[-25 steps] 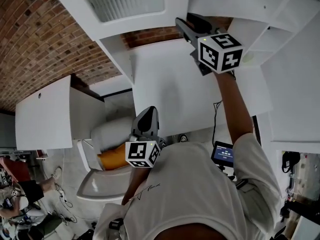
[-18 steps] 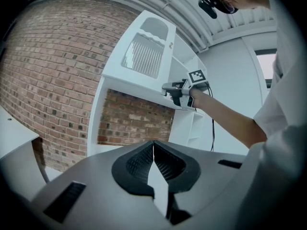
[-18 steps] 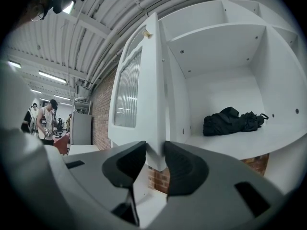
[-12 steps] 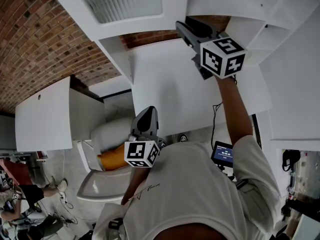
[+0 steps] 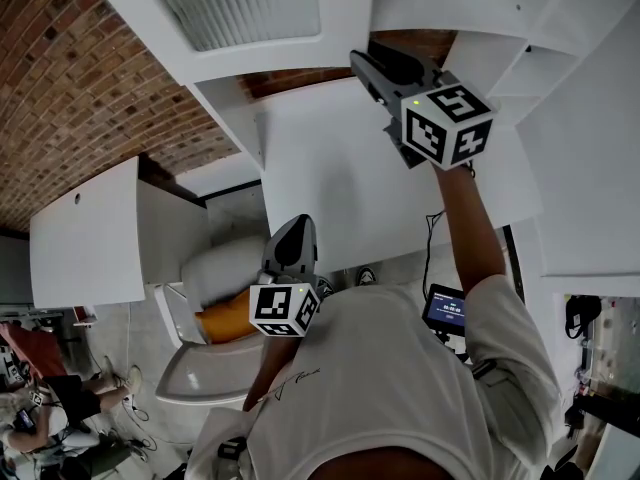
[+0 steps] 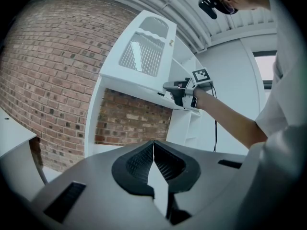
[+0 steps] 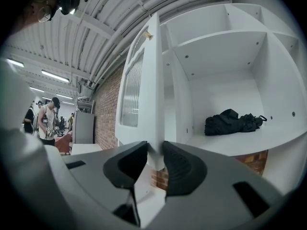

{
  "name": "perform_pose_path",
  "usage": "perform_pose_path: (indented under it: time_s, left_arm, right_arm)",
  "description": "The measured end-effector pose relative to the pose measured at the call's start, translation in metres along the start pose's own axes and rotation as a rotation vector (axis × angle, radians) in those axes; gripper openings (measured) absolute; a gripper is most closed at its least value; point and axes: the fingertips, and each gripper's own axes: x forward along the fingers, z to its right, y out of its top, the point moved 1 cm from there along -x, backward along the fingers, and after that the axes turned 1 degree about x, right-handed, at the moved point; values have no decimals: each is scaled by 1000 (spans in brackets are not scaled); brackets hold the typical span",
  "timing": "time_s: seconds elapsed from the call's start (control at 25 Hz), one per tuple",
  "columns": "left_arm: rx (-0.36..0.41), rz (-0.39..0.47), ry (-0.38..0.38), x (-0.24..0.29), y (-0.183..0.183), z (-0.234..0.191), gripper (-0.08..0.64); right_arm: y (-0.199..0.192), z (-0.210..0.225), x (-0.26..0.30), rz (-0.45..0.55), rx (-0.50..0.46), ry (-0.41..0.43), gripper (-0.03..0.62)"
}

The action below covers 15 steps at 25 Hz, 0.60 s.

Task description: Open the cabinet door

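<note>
The right gripper (image 7: 154,150) was clamped on the lower edge of the cabinet door (image 7: 144,75), its jaws having just been closing onto that edge. The door stood ajar, seen edge-on there, and its top was cut off in the head view. The left gripper (image 6: 153,152) was held low, jaws together on nothing, and a dark bundle (image 7: 232,120) on the shelf (image 7: 249,139) could not be identified.
</note>
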Motion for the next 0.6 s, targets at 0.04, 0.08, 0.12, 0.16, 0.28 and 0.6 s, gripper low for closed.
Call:
perform_pose_path:
  time_s: [0.04,0.08,0.12,0.16,0.28,0.6]
  left_arm:
    - [-1,-1,-1,0,0,-1,15]
    - [-2,-3,-2,0,-1,-2,15]
    - [-2,-4,-2,0,-1,-3,15]
    - [-3,-6,-2,0,-1,-3,15]
    - [-6,-7,-3,0,-2,-3,15]
    - [-10,-7,-17,0,-3,-3,15]
  right_arm:
    - [0,-1,0,0,0,-1,109]
    - [0,-2,0,0,0,-1,109]
    - [0,-3,-1,0,1,-1,109]
    - [0,-3,-2,1,1,-1,107]
    - [0,-5,-6,1,-2,1,106]
    - [0,-13,-15,4,-3,6,101]
